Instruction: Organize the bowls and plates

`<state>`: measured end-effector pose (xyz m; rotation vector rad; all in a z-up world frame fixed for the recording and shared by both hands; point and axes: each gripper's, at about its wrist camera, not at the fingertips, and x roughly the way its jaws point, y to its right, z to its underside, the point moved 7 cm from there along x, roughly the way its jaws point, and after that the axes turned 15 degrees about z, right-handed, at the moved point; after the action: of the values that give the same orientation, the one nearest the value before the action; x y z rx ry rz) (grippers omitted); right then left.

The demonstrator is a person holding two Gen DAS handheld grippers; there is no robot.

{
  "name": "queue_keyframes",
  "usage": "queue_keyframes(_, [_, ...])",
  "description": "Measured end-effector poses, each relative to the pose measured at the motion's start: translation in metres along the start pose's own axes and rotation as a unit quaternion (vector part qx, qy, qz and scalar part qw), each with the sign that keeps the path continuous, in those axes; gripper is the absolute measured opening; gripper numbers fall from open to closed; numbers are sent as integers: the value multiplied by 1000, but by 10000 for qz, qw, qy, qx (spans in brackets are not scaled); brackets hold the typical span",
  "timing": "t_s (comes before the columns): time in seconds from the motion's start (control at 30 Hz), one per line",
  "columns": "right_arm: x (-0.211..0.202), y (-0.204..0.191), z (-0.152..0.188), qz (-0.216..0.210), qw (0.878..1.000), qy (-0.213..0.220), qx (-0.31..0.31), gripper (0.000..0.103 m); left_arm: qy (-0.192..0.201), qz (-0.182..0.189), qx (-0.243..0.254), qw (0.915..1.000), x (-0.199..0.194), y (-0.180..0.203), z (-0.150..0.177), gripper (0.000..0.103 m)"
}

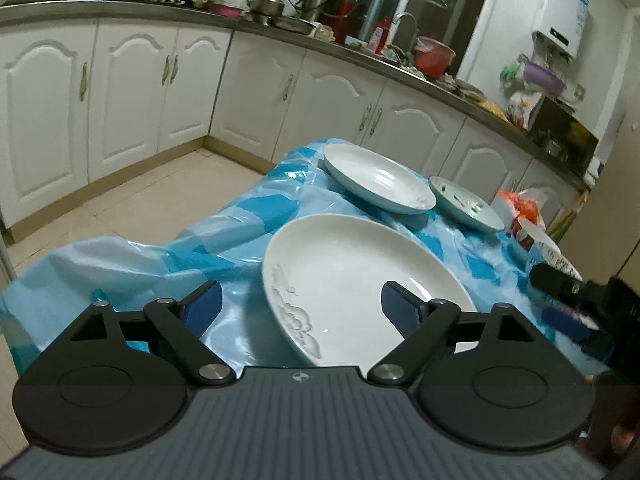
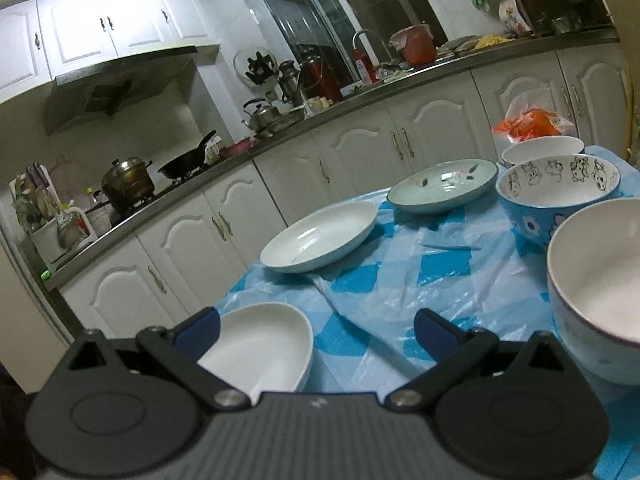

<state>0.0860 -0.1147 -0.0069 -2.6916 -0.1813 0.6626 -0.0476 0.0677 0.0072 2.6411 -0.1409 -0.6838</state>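
Observation:
A table with a blue and white plastic cover [image 1: 120, 264] holds the dishes. In the left wrist view my left gripper [image 1: 300, 304] is open above the near rim of a large white plate [image 1: 352, 272]. Behind it lie a white plate with a pale blue rim [image 1: 376, 178] and a small green plate [image 1: 464, 202]. In the right wrist view my right gripper [image 2: 316, 330] is open and empty over the cover, beside the large white plate [image 2: 268, 348]. The white plate [image 2: 320, 236], green plate [image 2: 444, 186], a blue cartoon bowl [image 2: 556, 196], a white bowl [image 2: 542, 150] and a large white bowl [image 2: 600, 284] stand beyond.
White kitchen cabinets [image 1: 132, 76] and a cluttered counter [image 1: 280, 20] with kettles and pots curve behind the table. An orange plastic bag [image 2: 528, 120] lies at the table's far edge. The right gripper [image 1: 568, 296] shows at the right edge of the left wrist view.

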Motion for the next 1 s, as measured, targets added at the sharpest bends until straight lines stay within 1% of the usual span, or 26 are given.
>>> queue_keyframes(0.2, [-10,11,1,-20,9999,-20,119,102,-117,-95,280,9995,-9,23,15,103])
queue_keyframes(0.27, [-14,15,1,11,9998,-66,170,102,-232,0,363,9991,-13,30,20,103])
queue_keyframes(0.33, [-19,19,1,30,9997,-101,224,102,-427,101,383,9983,-17,38,25,103])
queue_keyframes(0.43, [-28,26,-4,79,9996,-131,256,102,-649,42,539,9964,-26,50,28,103])
queue_keyframes(0.53, [-42,34,-12,65,9994,-98,316,102,-617,99,748,9952,-41,65,23,103])
queue_keyframes(0.63, [-57,39,-25,154,9996,-75,246,102,-612,275,826,9943,-50,77,13,103])
queue_keyframes(0.7, [-63,43,-35,254,9993,-91,276,102,-611,530,857,9930,-49,88,2,103])
queue_keyframes(0.8, [-64,46,-50,344,9986,-294,280,102,-491,885,873,9910,-42,102,-13,103])
queue_keyframes(0.9, [-48,48,-70,434,9977,-488,191,102,-475,1176,869,9881,-19,111,-31,103])
queue_keyframes(1.0, [-25,57,-93,497,9973,-487,234,102,-378,1318,1001,9855,16,117,-52,103])
